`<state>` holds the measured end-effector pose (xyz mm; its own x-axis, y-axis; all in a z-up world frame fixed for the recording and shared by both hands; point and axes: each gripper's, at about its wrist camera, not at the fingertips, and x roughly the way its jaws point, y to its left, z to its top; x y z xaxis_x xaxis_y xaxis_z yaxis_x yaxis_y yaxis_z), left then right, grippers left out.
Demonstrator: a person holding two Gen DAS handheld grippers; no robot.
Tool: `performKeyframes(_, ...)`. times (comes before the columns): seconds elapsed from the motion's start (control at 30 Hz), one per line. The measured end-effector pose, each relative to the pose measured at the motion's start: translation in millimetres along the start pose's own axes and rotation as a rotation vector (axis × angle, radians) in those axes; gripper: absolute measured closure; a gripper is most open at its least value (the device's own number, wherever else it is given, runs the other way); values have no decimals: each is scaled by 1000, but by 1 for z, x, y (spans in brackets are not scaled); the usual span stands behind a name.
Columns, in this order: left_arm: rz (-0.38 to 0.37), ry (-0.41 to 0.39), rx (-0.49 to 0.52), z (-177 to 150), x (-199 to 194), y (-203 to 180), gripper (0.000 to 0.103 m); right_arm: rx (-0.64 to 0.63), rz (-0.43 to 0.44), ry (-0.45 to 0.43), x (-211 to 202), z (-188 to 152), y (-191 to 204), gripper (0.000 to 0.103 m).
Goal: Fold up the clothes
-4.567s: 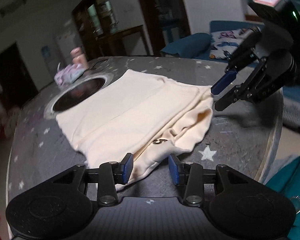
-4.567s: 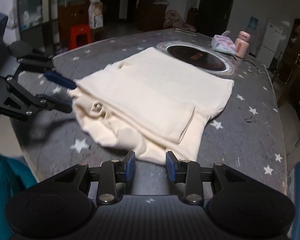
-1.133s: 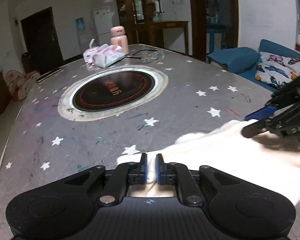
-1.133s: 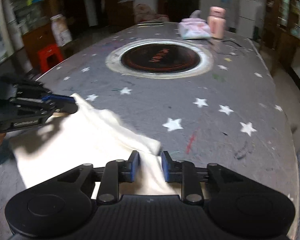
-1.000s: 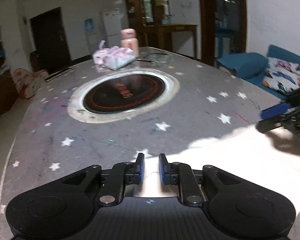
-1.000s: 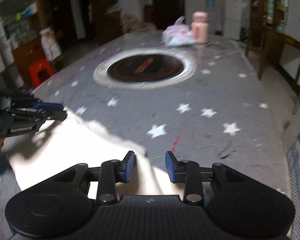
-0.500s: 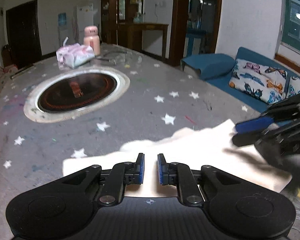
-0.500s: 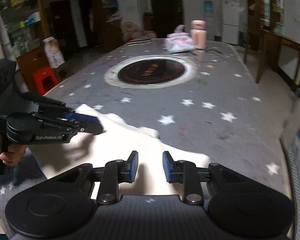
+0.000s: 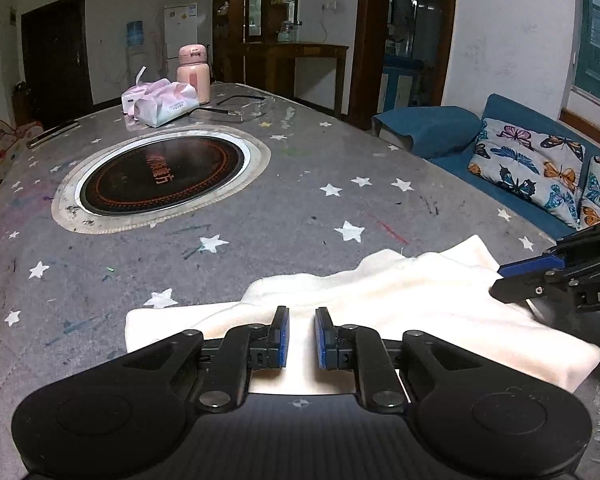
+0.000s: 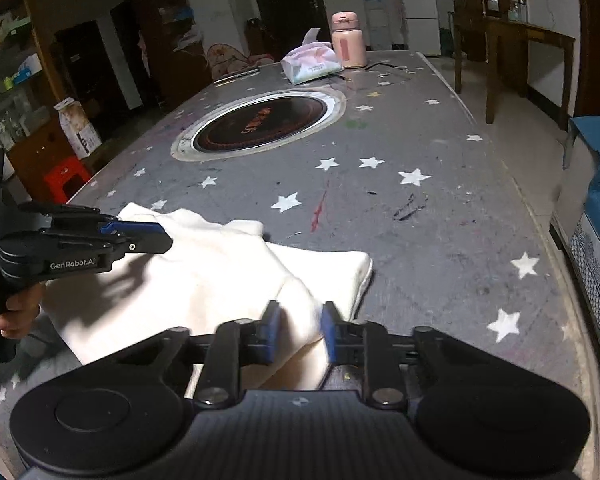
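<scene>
A cream folded garment (image 9: 400, 300) lies on the near end of the grey star-patterned table (image 9: 300, 200); it also shows in the right wrist view (image 10: 204, 272). My left gripper (image 9: 300, 338) hovers over the garment's near edge with its jaws slightly apart and nothing between them. My right gripper (image 10: 296, 332) is open over the garment's right edge, cloth beneath its blue pads. In the left wrist view the right gripper (image 9: 512, 276) shows over the garment's far corner. In the right wrist view the left gripper (image 10: 148, 236) shows above the cloth.
A round black cooktop (image 9: 160, 176) is set in the table's middle. A tissue pack (image 9: 164, 102), a pink bottle (image 9: 194, 72) and glasses (image 9: 244, 106) stand at the far end. A blue sofa with butterfly cushions (image 9: 532, 160) is to the right, a red stool (image 10: 64, 180) to the left.
Both grippers pulled the garment to the table's near end, folded it over and let go of it. In the last half second the right jaws widened and both grippers drew back slightly.
</scene>
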<state>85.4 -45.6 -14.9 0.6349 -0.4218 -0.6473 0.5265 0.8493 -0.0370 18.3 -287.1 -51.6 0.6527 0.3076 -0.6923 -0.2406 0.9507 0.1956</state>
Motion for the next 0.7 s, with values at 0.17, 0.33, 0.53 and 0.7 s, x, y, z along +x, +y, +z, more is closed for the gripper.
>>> performKeyframes(0.17, 3, -7, 0, -2, -1, 0, 87, -31, -21, -10, 2, 3, 3, 82)
performKeyframes(0.33, 0, -10, -5, -3, 0, 2, 86, -39, -11, -3, 6, -1, 2, 82)
performKeyframes(0.53, 4, -12, -5, -3, 1, 2, 80, -125, -29, -11, 3, 4, 14, 99)
performKeyframes(0.7, 12, -21, 5, -5, 2, 2, 78, -288, -125, -91, -6, 21, 33, 100)
